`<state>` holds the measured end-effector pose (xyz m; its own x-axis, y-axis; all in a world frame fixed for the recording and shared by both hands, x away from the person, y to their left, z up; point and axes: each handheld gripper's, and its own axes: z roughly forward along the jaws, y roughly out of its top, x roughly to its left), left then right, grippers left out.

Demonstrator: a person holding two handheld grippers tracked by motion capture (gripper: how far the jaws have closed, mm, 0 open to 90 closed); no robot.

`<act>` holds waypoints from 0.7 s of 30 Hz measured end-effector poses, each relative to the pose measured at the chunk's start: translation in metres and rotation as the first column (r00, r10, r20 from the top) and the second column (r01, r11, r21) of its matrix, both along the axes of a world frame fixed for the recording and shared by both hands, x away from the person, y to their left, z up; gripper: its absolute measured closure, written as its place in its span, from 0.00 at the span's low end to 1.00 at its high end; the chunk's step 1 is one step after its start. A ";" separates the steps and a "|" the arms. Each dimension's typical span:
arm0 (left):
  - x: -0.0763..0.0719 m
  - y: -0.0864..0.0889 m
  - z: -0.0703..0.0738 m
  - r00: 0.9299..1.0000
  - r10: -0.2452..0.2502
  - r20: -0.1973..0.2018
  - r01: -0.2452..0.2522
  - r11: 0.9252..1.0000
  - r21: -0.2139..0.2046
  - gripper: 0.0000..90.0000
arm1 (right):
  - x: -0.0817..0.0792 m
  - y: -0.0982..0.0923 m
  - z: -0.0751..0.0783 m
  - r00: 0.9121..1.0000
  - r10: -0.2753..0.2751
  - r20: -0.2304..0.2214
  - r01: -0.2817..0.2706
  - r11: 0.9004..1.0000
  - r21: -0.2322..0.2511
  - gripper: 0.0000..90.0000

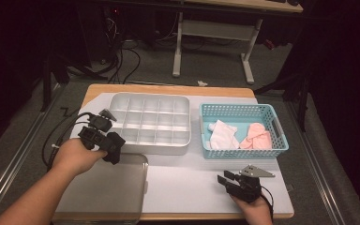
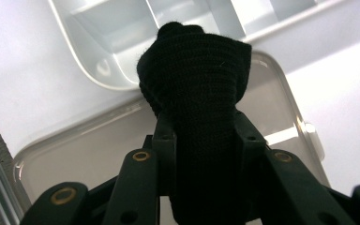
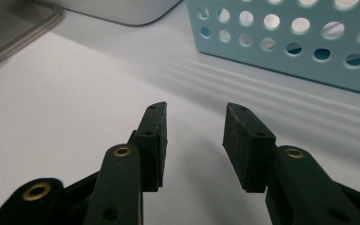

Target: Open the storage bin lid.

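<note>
Dim room, light falling mostly on the wooden counter (image 1: 168, 89). Grey carpet floor (image 1: 206, 65). Second desk (image 1: 243, 4) behind on white legs. Black cables (image 1: 122, 56) tangled on floor, back left.

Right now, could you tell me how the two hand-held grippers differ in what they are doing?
The left hand-held gripper is shut on a rolled black sock; the right hand-held gripper is open with nothing between its pads. The left one is above the metal tray near the white divided box; the right sits low beside the blue basket.
</note>
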<state>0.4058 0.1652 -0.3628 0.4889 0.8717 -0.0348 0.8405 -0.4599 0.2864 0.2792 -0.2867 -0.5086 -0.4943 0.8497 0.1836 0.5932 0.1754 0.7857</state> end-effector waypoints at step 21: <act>0.021 0.017 0.021 0.998 0.042 0.045 -0.041 0.999 -0.026 0.76 | 0.000 0.001 0.000 1.000 0.001 -0.006 -0.001 1.000 -0.008 0.67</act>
